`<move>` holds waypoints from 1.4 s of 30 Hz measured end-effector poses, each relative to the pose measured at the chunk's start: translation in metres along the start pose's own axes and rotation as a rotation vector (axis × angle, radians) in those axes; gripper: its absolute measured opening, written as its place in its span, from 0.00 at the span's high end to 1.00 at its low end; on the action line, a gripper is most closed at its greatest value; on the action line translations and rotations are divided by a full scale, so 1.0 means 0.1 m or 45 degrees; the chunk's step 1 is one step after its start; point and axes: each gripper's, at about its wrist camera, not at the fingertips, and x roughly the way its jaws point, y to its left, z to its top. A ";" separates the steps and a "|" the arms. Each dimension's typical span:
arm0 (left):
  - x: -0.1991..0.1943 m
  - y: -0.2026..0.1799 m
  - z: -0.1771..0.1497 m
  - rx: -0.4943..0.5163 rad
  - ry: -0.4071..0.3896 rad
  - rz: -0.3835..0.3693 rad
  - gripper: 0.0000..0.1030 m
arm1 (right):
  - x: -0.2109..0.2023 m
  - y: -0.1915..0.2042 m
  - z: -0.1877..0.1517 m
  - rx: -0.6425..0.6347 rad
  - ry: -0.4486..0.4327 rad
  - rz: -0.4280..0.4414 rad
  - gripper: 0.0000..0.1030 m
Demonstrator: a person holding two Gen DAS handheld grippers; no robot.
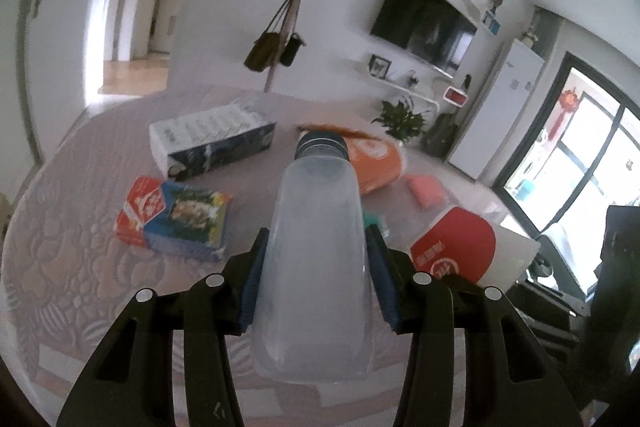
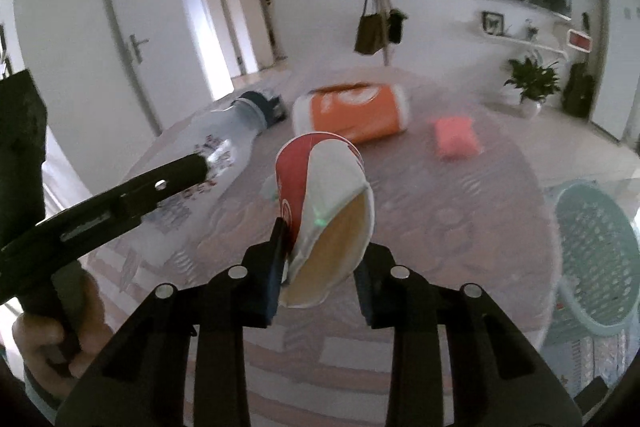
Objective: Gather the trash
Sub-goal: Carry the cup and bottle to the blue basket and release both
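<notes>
Left wrist view. Left claw (image 1: 316,259): clamped on a clear plastic bottle (image 1: 316,247), cap pointing away. Beyond the claw, on the counter (image 1: 80,267): orange cup (image 1: 376,159) lying on its side just past the cap; dark-and-white carton (image 1: 212,139) and red-and-blue box (image 1: 176,219) to its left; pink packet (image 1: 426,189) and red-and-white paper cup (image 1: 460,251) to its right.

Right wrist view. Right claw (image 2: 320,267): pinching that red-and-white paper cup (image 2: 324,203), squashed, mouth toward the camera. Green basket (image 2: 596,259) low to the claw's right, off the counter's edge.

Step, judged: both pieces gripped; next, carry them over the basket, apparently the trash bin, and release.
</notes>
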 end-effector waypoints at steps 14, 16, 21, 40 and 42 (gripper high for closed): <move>0.11 -0.79 0.14 0.154 -0.022 -0.128 0.56 | -0.43 -0.74 0.24 0.111 -0.166 -0.204 0.73; 0.16 -0.94 0.15 0.181 -0.023 -0.152 0.56 | -0.49 -0.87 0.26 0.132 -0.185 -0.224 0.73; 0.35 -1.32 0.17 0.245 0.005 -0.215 0.56 | -0.65 -1.21 0.24 0.192 -0.230 -0.293 0.73; 1.57 -2.62 -0.01 0.481 0.273 -0.431 0.56 | -0.77 -2.78 -0.06 0.591 -0.212 -0.521 0.73; 1.72 -2.67 -0.06 0.478 0.322 -0.447 0.56 | -0.71 -2.95 -0.13 0.645 -0.169 -0.542 0.73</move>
